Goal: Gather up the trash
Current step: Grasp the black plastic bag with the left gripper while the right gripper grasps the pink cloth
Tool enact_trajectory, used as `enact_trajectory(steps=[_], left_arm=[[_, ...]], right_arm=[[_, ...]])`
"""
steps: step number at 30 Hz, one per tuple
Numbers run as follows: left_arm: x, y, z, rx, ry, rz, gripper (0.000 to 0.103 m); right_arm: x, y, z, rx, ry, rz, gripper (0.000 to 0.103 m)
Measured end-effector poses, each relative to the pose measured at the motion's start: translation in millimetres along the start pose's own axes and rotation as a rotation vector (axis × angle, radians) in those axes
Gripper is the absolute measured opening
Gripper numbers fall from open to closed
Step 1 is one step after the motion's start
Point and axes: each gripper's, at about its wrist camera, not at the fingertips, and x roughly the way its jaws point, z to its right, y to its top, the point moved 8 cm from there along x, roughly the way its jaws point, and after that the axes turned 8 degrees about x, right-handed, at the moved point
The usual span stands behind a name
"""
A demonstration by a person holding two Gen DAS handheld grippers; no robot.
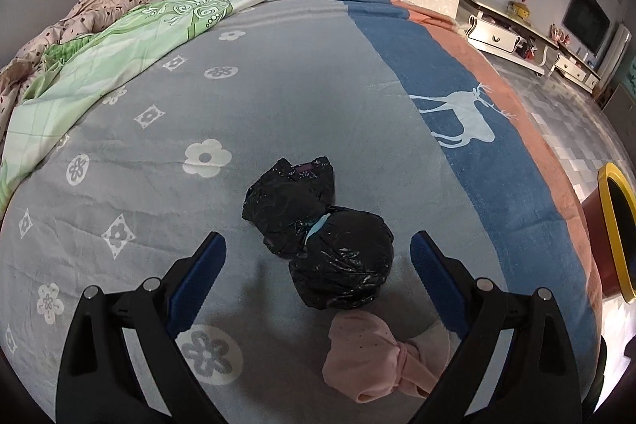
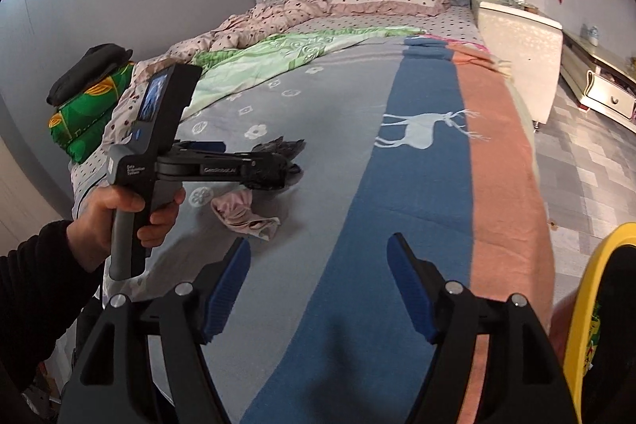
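2 black plastic bags [image 1: 318,221], knotted and crinkled with a glossy sheen, lie touching each other on the blanket [image 1: 246,98], directly ahead of the left gripper [image 1: 318,253] and between its spread blue fingers [image 1: 208,257]. The jaws stand wide apart and grip nothing; neither ribbed pad touches the plastic. Nearer the camera, just behind the rounder bag, rests a pink cloth bundle [image 1: 369,356], soft, matte and tied at 1 end. The right gripper [image 2: 318,257] hovers over the blue stripe of the same blanket, jaws likewise wide and empty. To its right stands a bin [image 2: 588,308] with a yellow rim and a dark interior, beside the bed's edge. Judged from this, collection is at an early stage: both bags are uncollected, and what the bin holds cannot be told. The woven blanket is flat and faintly creased, with white flower motifs and a pale deer.
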Motion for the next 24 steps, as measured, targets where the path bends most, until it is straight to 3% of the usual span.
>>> enact_trajectory(steps=[3, 6, 13, 19, 22, 24], left_arm=[[10, -2, -1, -0.005, -0.025, -0.012, 0.071], [21, -3, -4, 0.003, -0.040, -0.030, 0.041], [31, -5, -20, -0.050, -0.106, -0.012, 0.030], [32, -5, -29, -0.091, -0.168, 0.006, 0.027], [32, -4, -33, -0.110, -0.191, 0.010, 0.027], [32, -5, -36, -0.115, -0.194, 0.012, 0.026]], right_arm=[[24, -2, -19, -0.024, 0.022, -0.038, 0.068], [43, -3, -33, -0.048, 0.038, -0.067, 0.068], [88, -2, -72, -0.111, 0.077, -0.126, 0.068], [119, 1, -96, -0.170, 0.087, -0.144, 0.067], [136, -2, -101, -0.203, 0.070, -0.158, 0.061], [144, -5, -100, -0.208, 0.059, -0.177, 0.051]])
